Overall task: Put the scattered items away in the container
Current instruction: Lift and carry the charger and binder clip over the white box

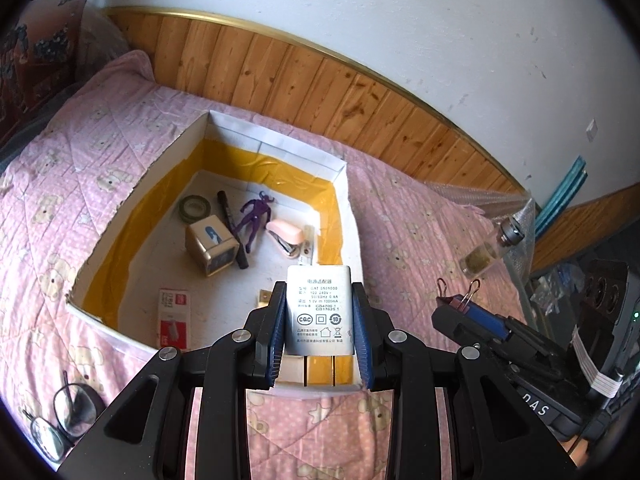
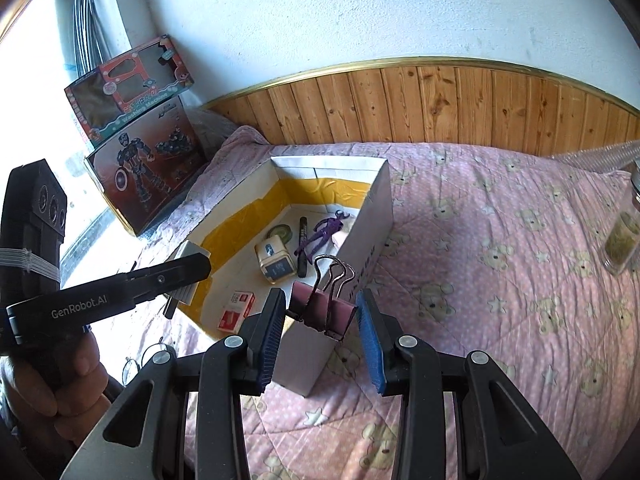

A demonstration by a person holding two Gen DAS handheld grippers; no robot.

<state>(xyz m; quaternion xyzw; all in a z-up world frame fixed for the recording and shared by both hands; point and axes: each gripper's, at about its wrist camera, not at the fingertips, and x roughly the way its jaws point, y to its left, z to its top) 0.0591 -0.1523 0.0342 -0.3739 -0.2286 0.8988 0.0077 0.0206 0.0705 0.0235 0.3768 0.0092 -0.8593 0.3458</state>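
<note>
Left claw (image 1: 319, 312) pinches smooth white boxy charger (image 1: 319, 308); right claw (image 2: 322, 312) clamps pink metal binder clip (image 2: 322, 310) over cardboard box (image 2: 380, 216).

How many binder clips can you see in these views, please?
2. Both sit side by side in the right gripper: one binder clip on the left, the other binder clip on the right. More may be hidden.
</note>
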